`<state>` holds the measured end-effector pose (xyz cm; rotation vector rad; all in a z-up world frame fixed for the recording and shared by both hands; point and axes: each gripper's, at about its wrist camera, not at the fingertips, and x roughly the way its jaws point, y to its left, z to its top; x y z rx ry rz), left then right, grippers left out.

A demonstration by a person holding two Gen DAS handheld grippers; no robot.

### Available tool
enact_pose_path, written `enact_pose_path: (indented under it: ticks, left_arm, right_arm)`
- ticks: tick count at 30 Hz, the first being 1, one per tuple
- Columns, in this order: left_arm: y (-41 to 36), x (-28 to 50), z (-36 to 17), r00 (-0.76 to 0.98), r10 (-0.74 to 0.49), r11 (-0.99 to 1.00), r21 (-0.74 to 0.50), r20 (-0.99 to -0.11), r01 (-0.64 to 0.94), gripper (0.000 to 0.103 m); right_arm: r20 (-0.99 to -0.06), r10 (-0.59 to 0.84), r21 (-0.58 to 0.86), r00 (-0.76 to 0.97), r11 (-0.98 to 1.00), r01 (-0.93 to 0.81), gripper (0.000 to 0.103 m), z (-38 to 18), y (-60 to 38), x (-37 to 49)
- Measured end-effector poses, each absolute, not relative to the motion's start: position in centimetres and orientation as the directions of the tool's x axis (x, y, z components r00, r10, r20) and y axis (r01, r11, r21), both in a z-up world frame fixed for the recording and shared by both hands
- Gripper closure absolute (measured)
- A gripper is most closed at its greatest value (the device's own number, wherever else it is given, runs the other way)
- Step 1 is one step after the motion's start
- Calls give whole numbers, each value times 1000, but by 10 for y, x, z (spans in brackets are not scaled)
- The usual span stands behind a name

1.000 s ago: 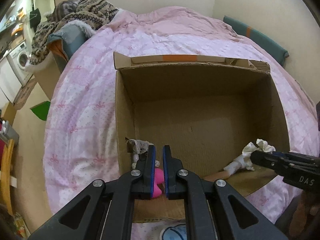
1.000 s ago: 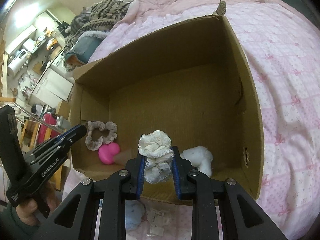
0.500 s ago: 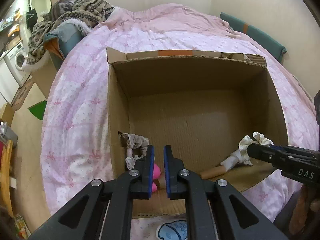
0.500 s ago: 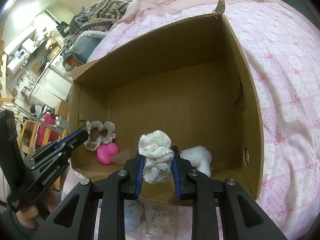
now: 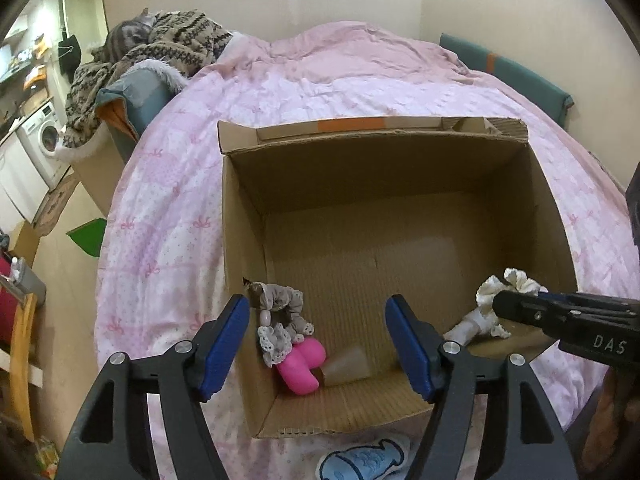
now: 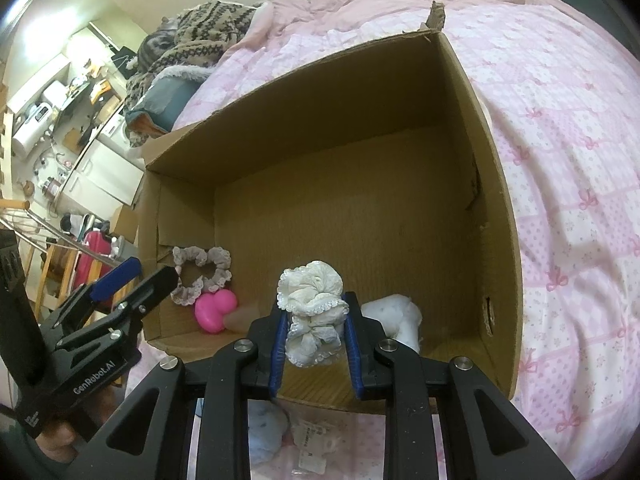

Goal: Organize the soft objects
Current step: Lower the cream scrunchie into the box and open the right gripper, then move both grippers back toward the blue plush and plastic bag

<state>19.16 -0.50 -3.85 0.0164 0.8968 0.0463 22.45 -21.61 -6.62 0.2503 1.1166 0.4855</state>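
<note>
An open cardboard box [image 5: 372,136] [image 6: 496,200] stands on the pink quilt. In its near left corner lie a grey lace scrunchie [image 5: 280,312] [image 6: 204,272], a pink heart-shaped toy [image 5: 302,364] [image 6: 216,306] and a pale cone-shaped piece [image 5: 348,364]. My left gripper [image 5: 316,340] [image 6: 132,280] hangs over that corner, its jaws opening wide with nothing pressed between the pads. My right gripper [image 6: 314,312] [image 5: 560,312] is shut on a white frilly scrunchie [image 6: 312,316] [image 5: 516,284] over the box's near right edge. A white plush [image 6: 396,312] [image 5: 468,326] lies in the box just behind it.
The box sits on a bed with a pink quilt [image 5: 320,92]. A light blue soft item [image 5: 360,460] [image 6: 264,428] and a small clear packet [image 6: 308,436] lie on the quilt in front of the box. A patterned knit blanket [image 5: 160,44] is piled at the far left.
The left gripper's jaws went from shut to wide open, and its view of the box shifted a little. The right gripper stayed still with the white scrunchie.
</note>
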Motion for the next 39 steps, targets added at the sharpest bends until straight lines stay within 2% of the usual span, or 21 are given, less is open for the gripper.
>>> enact_pose_path:
  ticks: [9,14,21,22,23,25,39]
  left_arm:
    - [-1,191,-38,623,25,999,3,-781,-37,35]
    - [2,191,-37,625,28,999,-3,-780,-48,35]
    - [6,190,-33,630,25,998,-22,-776,-67,35]
    - [7,189,-32,635,27,997,-23,-772,-71,35]
    - [8,188,-31,639,34,997,-19,-768,-76,35]
    - [10,187,-28,645,46,996,-16,-763,-91,35]
    - [18,176,-18,631,12,991,-77,-775,-114,35]
  right_arm:
    - [-801,485,421,351,873,-247,76,-66,-215,223]
    - [-797,486,423,360,873,-243,70,-64,-217,223]
    - [-778,499,430,381,866,-254,70,-57,-219,220]
    - [-776,500,430,385,865,-257,67,-56,-220,220]
    - [-773,501,430,389,865,-259,52,-55,-220,219]
    - [-760,506,434,407,862,-261,36,-51,-223,217]
    - [-726,499,429,472,866,-255,35,-29,-238,207]
